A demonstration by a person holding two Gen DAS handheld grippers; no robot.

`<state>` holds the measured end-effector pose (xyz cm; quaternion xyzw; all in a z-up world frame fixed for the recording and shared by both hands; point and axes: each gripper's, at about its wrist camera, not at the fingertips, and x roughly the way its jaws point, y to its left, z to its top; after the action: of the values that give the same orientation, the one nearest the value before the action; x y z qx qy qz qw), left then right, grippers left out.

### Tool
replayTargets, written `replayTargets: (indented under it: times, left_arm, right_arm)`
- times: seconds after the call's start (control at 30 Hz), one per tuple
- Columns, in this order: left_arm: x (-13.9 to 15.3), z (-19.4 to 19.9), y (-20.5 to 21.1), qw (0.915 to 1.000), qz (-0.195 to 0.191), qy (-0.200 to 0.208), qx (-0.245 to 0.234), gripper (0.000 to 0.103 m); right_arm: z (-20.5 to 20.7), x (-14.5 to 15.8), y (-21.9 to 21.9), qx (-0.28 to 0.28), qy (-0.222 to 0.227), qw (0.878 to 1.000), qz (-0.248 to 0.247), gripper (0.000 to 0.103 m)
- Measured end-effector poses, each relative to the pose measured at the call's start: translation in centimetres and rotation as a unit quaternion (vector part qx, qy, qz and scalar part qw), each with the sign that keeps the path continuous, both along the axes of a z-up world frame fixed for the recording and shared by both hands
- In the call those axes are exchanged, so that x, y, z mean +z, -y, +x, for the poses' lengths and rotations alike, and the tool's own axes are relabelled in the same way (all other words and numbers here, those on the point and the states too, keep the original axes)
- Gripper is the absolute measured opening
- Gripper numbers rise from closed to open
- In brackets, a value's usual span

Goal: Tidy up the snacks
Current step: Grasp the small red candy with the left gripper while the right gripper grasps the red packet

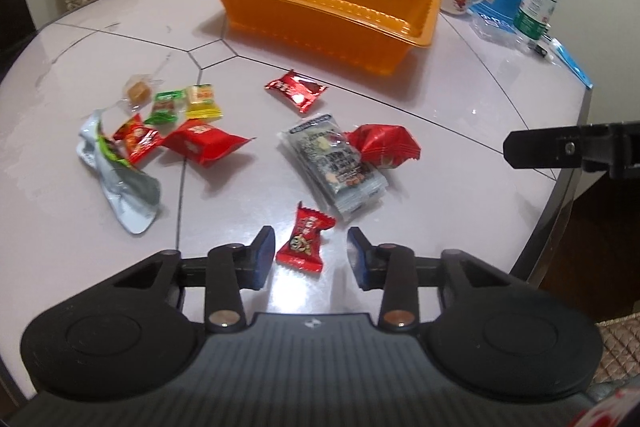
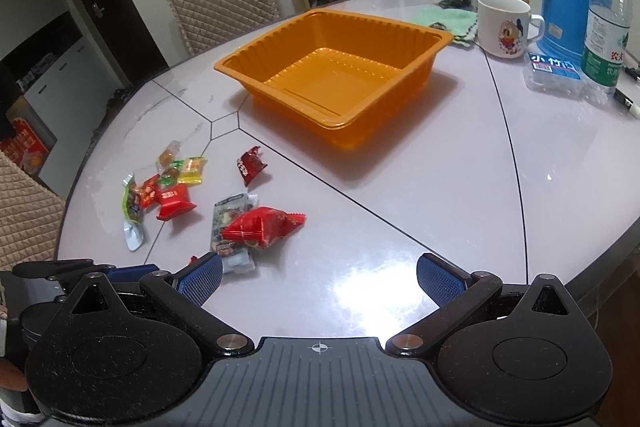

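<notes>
Now my left gripper (image 1: 310, 255) sits low over the table (image 1: 460, 147), jaws partly open, with a small red candy (image 1: 304, 241) between the fingers; the left pad is right at the wrapper, the right pad stands clear, so nothing is gripped. Other snacks lie scattered mid-frame, among them a clear grey packet (image 1: 334, 163) and a red pouch (image 1: 382, 145). At upper centre stands the orange tray (image 1: 320, 15). My right gripper (image 2: 320, 281) hovers wide open, holding nothing.
</notes>
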<state>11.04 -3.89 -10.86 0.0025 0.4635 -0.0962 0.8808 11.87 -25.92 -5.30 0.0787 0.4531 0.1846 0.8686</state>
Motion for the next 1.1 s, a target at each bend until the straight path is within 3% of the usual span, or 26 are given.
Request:
replayTargets:
  times: [0.33,0.57,0.93,1.1]
  left_arm:
    - [-1.2,1.7,0.5,0.9998,0.015,-0.014,-0.002,0.028]
    - [-1.7,2.1,0.7,0.9997,0.014,-0.020,-0.002,0.017]
    - [-0.1,1.1,-1.8,0.9989,0.006,-0.010,0.045,0.015]
    - [0.8,0.3,-3.8,0.9968,0.006,-0.003,0.079,0.015]
  right_arm:
    - [0.3,-0.3,0.7,-0.003,-0.006,1.000,0.001,0.103]
    - [0.7,-0.6,0.8,0.001,-0.005,1.000,0.007,0.103]
    - [1.6,-0.6,-1.6,0.036,0.010,0.999,0.021,0.103]
    - [2.7,-1.1,-3.4,0.056,0.010,0.998,0.026,0.085]
